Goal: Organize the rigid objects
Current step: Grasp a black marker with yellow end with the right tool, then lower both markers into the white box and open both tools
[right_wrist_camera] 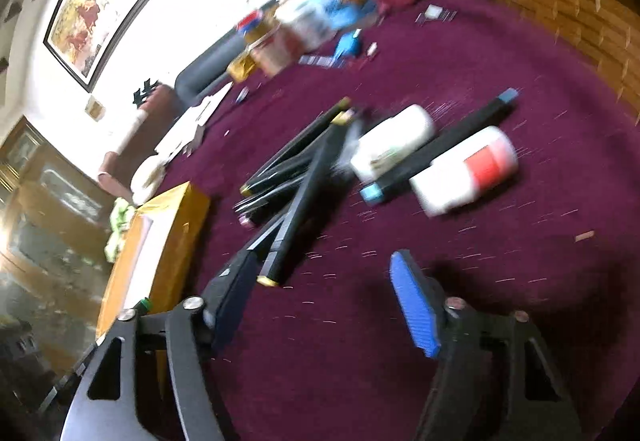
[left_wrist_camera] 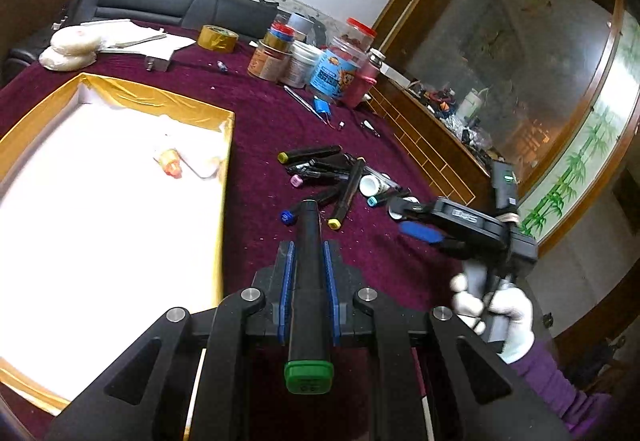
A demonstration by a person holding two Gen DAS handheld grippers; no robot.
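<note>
Black marker (left_wrist_camera: 308,281) with a green cap sits clamped in the left hand-held gripper (left_wrist_camera: 308,253). The right hand-held gripper (right_wrist_camera: 320,305) hangs wide apart near the marker pile (right_wrist_camera: 296,177); a hasty swing could scatter it across the table (right_wrist_camera: 500,281).

**What your rig and hand look like on camera**

Your left gripper (left_wrist_camera: 308,257) is all matte black linkage arms with round silver screw heads at the pivots; the fingers carry ribbed blue pads (left_wrist_camera: 287,281) on their inner faces; there's a thin white strip showing under the frame. Your right gripper (right_wrist_camera: 320,273) matches it, black arms, silver screws, one bright blue ribbed pad (right_wrist_camera: 414,305); the other pad looks darker through the blur. From the left wrist view, the right unit's body has pale lettering I can't read and a small green light up top; your right hand (left_wrist_camera: 496,309) wears a white glove, with a purple sleeve (left_wrist_camera: 560,385) behind it.
</note>
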